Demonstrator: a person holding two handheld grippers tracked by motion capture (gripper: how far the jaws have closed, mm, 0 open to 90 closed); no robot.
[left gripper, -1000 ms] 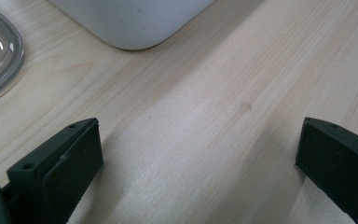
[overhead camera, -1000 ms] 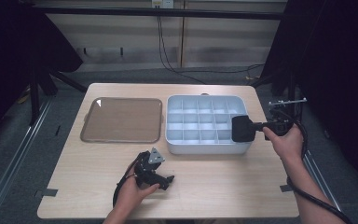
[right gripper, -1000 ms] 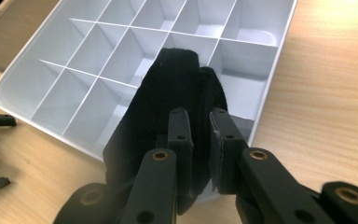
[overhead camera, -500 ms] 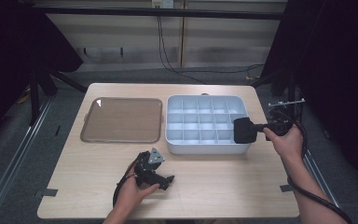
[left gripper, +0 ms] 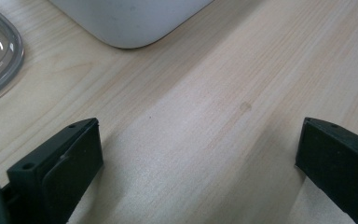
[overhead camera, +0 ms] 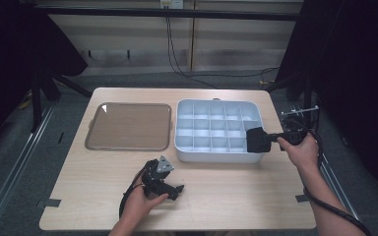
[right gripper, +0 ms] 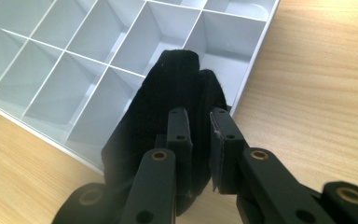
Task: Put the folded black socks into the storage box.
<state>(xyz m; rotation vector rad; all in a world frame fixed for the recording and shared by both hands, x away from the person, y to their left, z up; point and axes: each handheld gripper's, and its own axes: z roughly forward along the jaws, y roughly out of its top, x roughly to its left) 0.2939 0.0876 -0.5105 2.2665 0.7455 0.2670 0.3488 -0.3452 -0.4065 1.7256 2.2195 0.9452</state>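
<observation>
While the right gripper pinches a black cloth over the tray's near right corner, its jaws stand narrow on the fabric. Tray sits at the surface's right half, clear lid just beside it, toward the left edge. Left gripper rests near the front edge, jaws wide, nothing between them.

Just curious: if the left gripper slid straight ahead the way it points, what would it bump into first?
Probably the white divided tray: beyond the left gripper, whose jaws stand open, lies bare table, then the tray's rounded corner. Depth is hard to judge.
</observation>
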